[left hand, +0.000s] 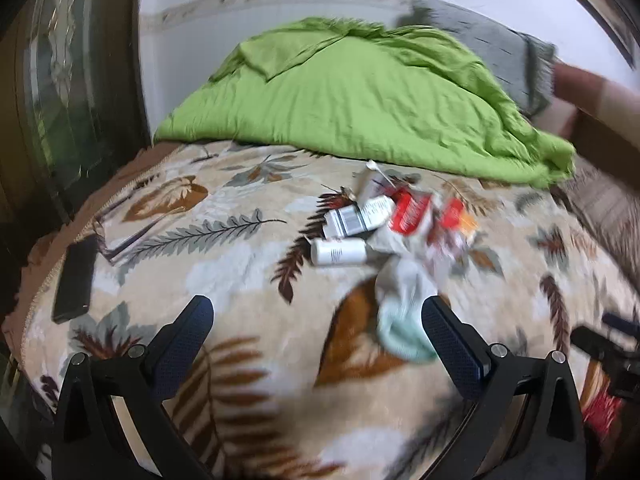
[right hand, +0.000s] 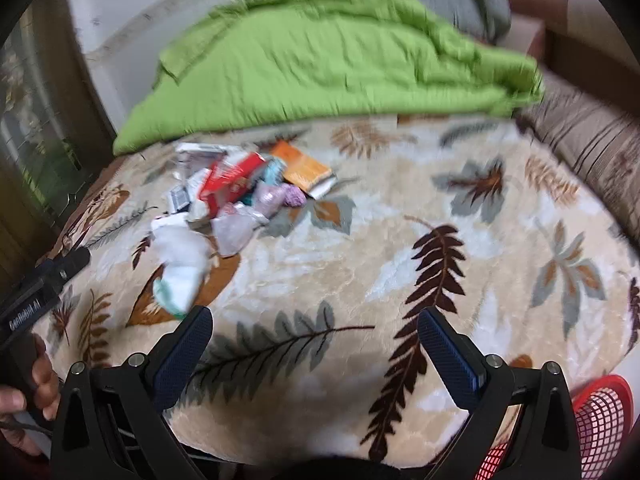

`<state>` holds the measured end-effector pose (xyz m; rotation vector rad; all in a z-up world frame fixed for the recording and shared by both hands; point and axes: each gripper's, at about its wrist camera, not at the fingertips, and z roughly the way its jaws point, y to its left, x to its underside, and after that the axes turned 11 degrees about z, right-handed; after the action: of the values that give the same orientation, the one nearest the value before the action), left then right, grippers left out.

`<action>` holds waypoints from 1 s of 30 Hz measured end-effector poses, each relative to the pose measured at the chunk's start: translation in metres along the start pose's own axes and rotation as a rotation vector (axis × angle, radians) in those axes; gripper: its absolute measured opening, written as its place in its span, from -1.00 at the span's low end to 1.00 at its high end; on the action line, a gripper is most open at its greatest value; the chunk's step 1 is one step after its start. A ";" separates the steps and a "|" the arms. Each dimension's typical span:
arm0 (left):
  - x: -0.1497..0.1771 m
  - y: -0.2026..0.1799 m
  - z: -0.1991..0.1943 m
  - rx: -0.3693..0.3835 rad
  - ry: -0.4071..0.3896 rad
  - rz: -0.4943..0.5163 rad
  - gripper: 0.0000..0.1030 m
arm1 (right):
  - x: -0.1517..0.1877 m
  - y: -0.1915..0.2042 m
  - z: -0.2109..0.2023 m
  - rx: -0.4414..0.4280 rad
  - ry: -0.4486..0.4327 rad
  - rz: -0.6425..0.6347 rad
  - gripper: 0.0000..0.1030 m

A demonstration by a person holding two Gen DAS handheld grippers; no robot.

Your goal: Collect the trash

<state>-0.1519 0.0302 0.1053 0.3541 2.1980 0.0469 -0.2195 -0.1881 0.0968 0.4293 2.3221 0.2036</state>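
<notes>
Beige leaf-print blanket (right hand: 360, 240) covers the bed, a green quilt (right hand: 320, 60) bunched at twelve o'clock. Trash pile (left hand: 384, 224) lies mid-bed: white bottles, red packets, crumpled paper; labels blur, perhaps barcodes. Red mesh basket (right hand: 600, 424) sits at five o'clock. Left gripper (left hand: 318, 330) and right gripper (right hand: 316, 340) hover spread, empty; "GenRobot.AI" marks the left one.

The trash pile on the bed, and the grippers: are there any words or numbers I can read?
"GenRobot.AI": white letters on the black left gripper's body, right wrist view.
White cylindrical bottle: print too blurred.
White box with barcode: unreadable.
Red-and-white packet: lettering blurred.
Orange flat packet: nothing legible.
</notes>
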 end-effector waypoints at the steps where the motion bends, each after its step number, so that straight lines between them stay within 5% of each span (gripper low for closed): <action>1: 0.007 -0.003 -0.009 -0.020 -0.026 0.017 1.00 | 0.006 0.004 -0.003 -0.006 -0.017 -0.034 1.00; 5: 0.024 0.000 -0.036 -0.083 -0.155 0.009 1.00 | 0.014 0.010 -0.023 -0.048 -0.160 -0.097 1.00; 10: 0.036 -0.016 -0.052 -0.070 -0.216 0.065 1.00 | 0.024 0.013 -0.038 0.033 -0.289 -0.115 1.00; 16: 0.039 -0.029 -0.047 -0.042 -0.187 0.103 1.00 | 0.027 0.009 -0.035 0.049 -0.282 -0.121 1.00; 30: 0.037 -0.004 -0.030 -0.004 -0.085 -0.036 1.00 | 0.029 0.015 -0.031 0.098 -0.255 -0.125 1.00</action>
<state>-0.1980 0.0392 0.0942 0.3084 2.1191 0.0159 -0.2564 -0.1639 0.1036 0.3361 2.1044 -0.0247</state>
